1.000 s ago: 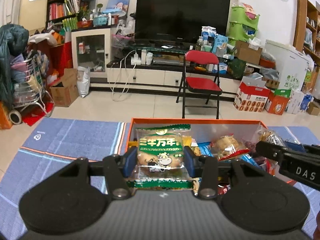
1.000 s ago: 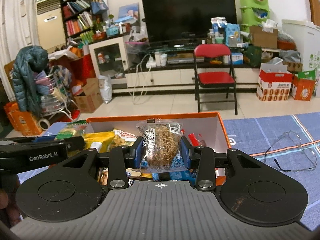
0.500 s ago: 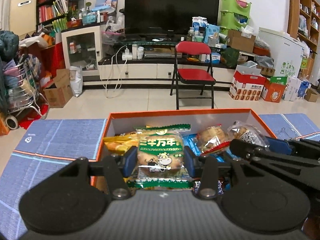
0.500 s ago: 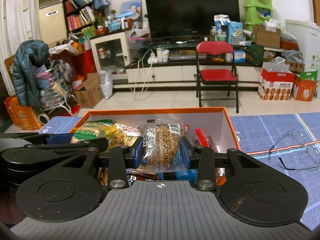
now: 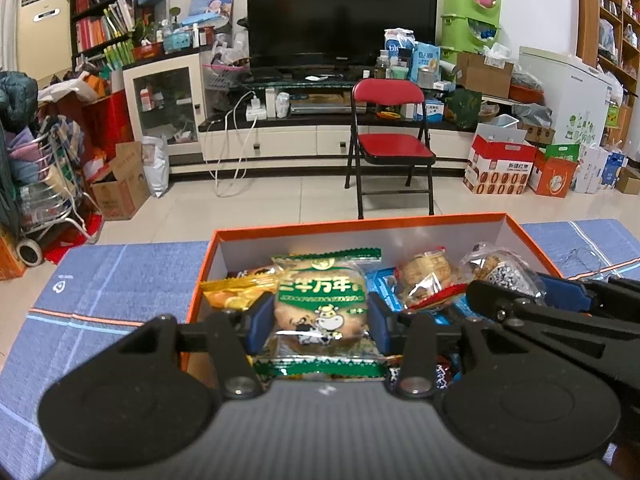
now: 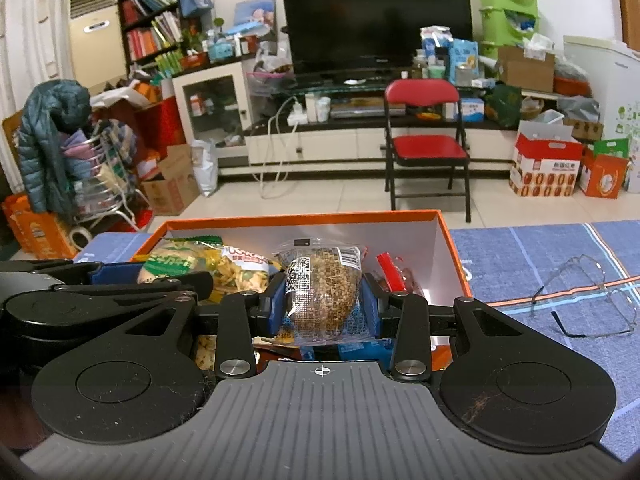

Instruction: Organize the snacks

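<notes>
An orange box [image 5: 360,225] with white inner walls sits on the blue cloth and holds several snack packets. My left gripper [image 5: 318,322] is shut on a green-and-clear packet with a cow picture [image 5: 320,300], held over the box's left half. My right gripper [image 6: 323,306] is shut on a clear packet with a brown grain cake [image 6: 324,292], held over the box [image 6: 304,218]. Each gripper shows in the other's view: the right one [image 5: 516,292] at right, the left one [image 6: 120,276] at left.
A pair of glasses [image 6: 584,300] lies on the blue cloth [image 6: 540,256] right of the box. Beyond the table edge stand a red folding chair [image 5: 390,144], a TV unit, cardboard boxes and a laundry rack.
Both grippers have moved forward over the orange box, still holding their packets. The box now fills more of each view and the grippers sit closer side by side.
</notes>
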Motion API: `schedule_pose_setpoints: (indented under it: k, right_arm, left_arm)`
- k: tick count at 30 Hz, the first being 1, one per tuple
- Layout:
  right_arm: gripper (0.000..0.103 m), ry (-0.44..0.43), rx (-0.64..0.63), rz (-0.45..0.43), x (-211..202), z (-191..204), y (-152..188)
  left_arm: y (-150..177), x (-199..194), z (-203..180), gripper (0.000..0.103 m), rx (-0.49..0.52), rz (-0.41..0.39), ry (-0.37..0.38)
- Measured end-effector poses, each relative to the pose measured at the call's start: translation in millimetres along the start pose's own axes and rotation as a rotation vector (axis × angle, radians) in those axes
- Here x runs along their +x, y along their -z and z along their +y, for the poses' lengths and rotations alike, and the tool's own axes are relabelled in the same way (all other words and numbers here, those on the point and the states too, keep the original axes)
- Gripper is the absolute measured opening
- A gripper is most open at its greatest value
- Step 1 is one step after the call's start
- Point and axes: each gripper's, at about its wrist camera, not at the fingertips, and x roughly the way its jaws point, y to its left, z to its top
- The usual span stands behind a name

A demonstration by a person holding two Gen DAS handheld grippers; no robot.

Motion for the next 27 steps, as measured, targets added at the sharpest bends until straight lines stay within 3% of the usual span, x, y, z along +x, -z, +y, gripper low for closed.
schedule_pose_setpoints:
  k: [5, 8, 15, 19, 21, 27]
  right_arm:
    - [0.028, 0.029, -0.019, -0.02, -0.6, -0.2, -0.4]
    - [0.043, 0.034, -0.005, -0.044, -4.9, -4.6, -2.6]
    - [0.046, 0.034, 0.04, -0.134, -33.8, -15.5, -14.4]
    - [0.055, 0.046, 0.046, -0.187, -70.1, -16.3, -20.1]
    - [0.058, 0.051, 0.037, -0.21, -88.9, -12.6, -22.3]
    - [0.061, 0.056, 0.04, -0.247, -135.4, -7.4, -16.7]
  left_arm:
    - [-0.6, 2.6, -2.5, 0.048, 0.015, -0.006, -0.018]
    - [-1.5, 2.6, 3.1, 0.064, -0.007, -0.016, -0.036]
    - [-4.5, -15.6, 13.2, 0.069, -0.031, -0.038, -0.035]
    - [-11.6, -41.8, 24.3, 0.076, -0.064, -0.096, -0.013]
    - [-15.4, -48.1, 27.5, 0.102, -0.086, -0.108, -0.023]
    - [-9.2, -77.7, 26.0, 0.102, -0.066, -0.117, -0.031]
